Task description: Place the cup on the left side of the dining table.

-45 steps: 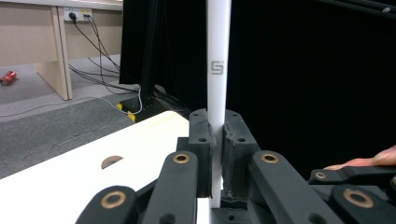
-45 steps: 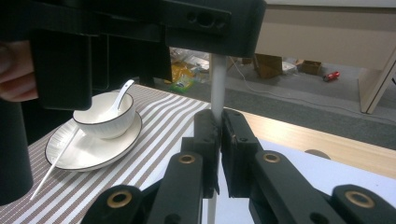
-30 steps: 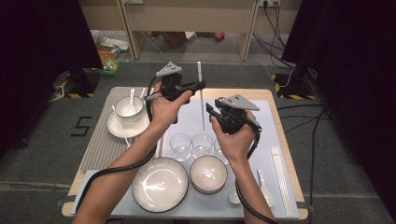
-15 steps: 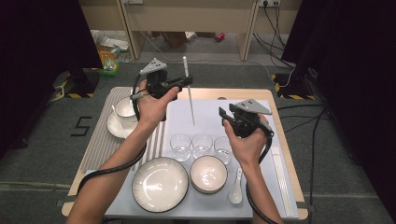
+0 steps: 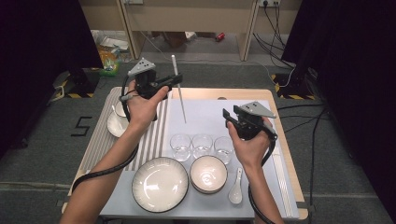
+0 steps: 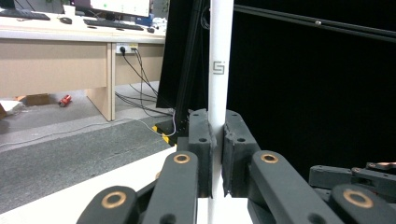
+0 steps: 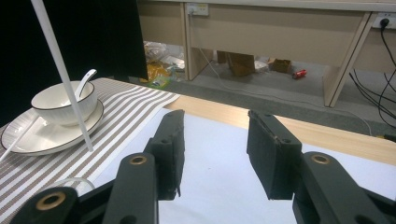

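A long white chopstick [image 5: 180,100] hangs nearly upright over the far left of the white mat [image 5: 205,112], its tip just above it. My left gripper [image 5: 177,80] is shut on its upper part. In the left gripper view the stick [image 6: 219,56] rises between the pressed pads [image 6: 201,140] of that gripper [image 6: 215,140]. My right gripper [image 5: 227,117] hovers over the mat's right half, apart from the stick. Its jaws [image 7: 215,154] stand open, have just been opening, and hold nothing. The stick [image 7: 60,70] crosses the right gripper view at far left.
Three glasses [image 5: 201,143] stand in a row mid-table. In front of them are a ribbed plate [image 5: 160,183], a bowl [image 5: 207,172] and a white spoon [image 5: 236,186]. A bowl with a spoon on a saucer [image 7: 63,105] sits on the striped mat [image 5: 100,140] at left.
My left gripper has carried the chopstick to the left and farther away. My right gripper has drawn back to the right and nearer, with its jaws a little wider.
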Demonstrator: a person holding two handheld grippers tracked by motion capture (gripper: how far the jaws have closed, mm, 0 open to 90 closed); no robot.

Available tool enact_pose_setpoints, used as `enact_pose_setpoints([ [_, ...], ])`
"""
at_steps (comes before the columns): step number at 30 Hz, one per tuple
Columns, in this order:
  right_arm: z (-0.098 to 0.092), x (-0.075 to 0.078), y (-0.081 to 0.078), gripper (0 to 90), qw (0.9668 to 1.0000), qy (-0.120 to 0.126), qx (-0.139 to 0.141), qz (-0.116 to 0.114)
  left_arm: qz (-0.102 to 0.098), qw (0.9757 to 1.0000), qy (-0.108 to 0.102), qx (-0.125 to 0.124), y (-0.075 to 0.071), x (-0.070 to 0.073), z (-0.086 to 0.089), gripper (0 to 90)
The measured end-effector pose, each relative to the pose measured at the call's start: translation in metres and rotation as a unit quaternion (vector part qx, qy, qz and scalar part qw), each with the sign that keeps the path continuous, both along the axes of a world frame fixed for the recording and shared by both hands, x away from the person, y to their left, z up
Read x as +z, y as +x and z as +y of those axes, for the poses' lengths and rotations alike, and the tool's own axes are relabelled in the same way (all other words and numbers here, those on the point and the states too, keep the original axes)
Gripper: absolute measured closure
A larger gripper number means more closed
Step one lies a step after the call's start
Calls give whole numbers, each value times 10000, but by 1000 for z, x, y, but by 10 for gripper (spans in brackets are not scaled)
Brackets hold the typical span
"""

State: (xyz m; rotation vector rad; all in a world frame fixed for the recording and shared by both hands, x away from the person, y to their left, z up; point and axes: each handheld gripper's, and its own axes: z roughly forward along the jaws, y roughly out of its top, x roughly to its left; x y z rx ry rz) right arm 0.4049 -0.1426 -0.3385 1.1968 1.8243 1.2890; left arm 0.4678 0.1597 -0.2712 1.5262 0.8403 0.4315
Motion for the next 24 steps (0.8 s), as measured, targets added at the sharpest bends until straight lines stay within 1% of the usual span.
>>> enact_pose_setpoints([
  [1, -1, 0, 0, 566, 10000, -35, -8, -19, -11, 10000, -6, 15, 0, 0, 1, 833],
  [2, -1, 0, -1, 565, 10000, 21, -28, 23, -20, 10000, -8, 31, -1, 1, 2, 834],
  [3, -3, -1, -2, 563, 10000, 21, -44, -10, -38, 10000, -4, 42, -1, 1, 3, 833],
  [6, -7, -4, -4, 554, 10000, 9, -98, -11, -57, 10000, -9, 74, -3, 2, 6, 833],
  [8, -12, -8, -6, 549, 9999, 13, -156, 47, -69, 9999, 0, 81, -4, 2, 8, 833],
  [10, -14, -9, -6, 547, 9998, 8, -180, 66, -84, 9999, -10, 89, -5, 3, 9, 833],
  [11, -15, -10, -7, 546, 9997, 39, -208, 115, -92, 9999, -10, 89, -6, 3, 10, 833],
  [12, -19, -12, -7, 543, 9997, 5, -237, 108, -113, 9999, -12, 109, -7, 4, 12, 833],
  [15, -22, -12, -7, 541, 9996, -18, -268, 134, -131, 9998, -3, 136, -7, 6, 14, 834],
  [16, -24, -13, -7, 538, 9994, -2, -286, 187, -141, 9998, -3, 153, -8, 6, 16, 833],
  [20, -30, -16, -8, 534, 9987, -144, -348, 339, -168, 9997, -3, 191, -10, 8, 21, 834],
  [22, -32, -18, -9, 534, 9983, -174, -381, 407, -178, 9996, -4, 210, -11, 9, 24, 833],
  [23, -35, -21, -9, 534, 9979, -209, -405, 460, -185, 9996, -2, 226, -12, 9, 25, 834],
  [24, -35, -21, -9, 534, 9979, -209, -405, 460, -190, 9995, 9, 235, -12, 9, 27, 834],
])
